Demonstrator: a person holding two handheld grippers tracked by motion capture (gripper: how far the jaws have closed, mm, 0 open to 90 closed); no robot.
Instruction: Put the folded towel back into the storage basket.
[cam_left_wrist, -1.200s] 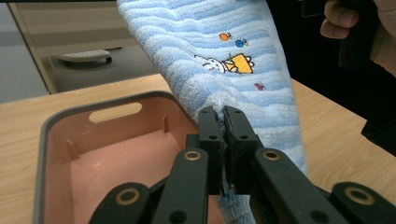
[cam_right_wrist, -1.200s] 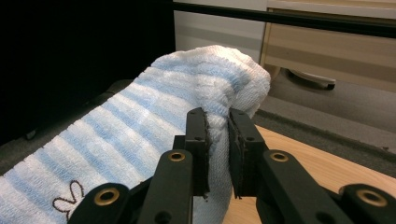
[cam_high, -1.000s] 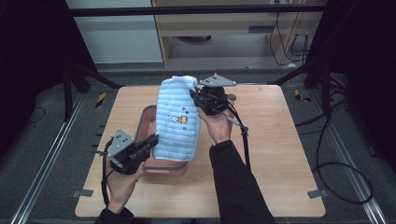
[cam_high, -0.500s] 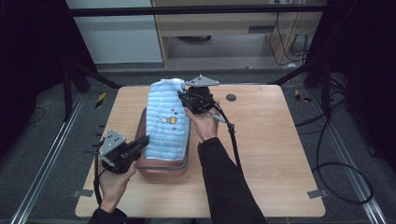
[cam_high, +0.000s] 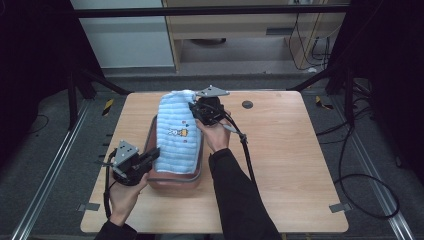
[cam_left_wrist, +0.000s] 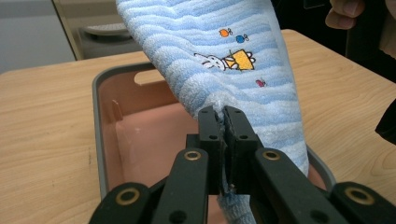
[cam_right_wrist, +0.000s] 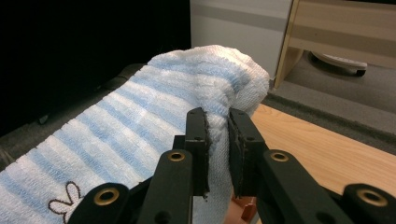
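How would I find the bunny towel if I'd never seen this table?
Look at the wooden table, then at the pink tray left of its middle. Stretched above the tray, pinched at each end by a black tool, is the towel: fluffy, with light blue and white stripes and a small stitched rabbit.

High view overhead; tongs views close; shared towel (cam_high: 175, 135).

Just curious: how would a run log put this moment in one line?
left tongs: shut on towel | right tongs: shut on towel | towel over tray
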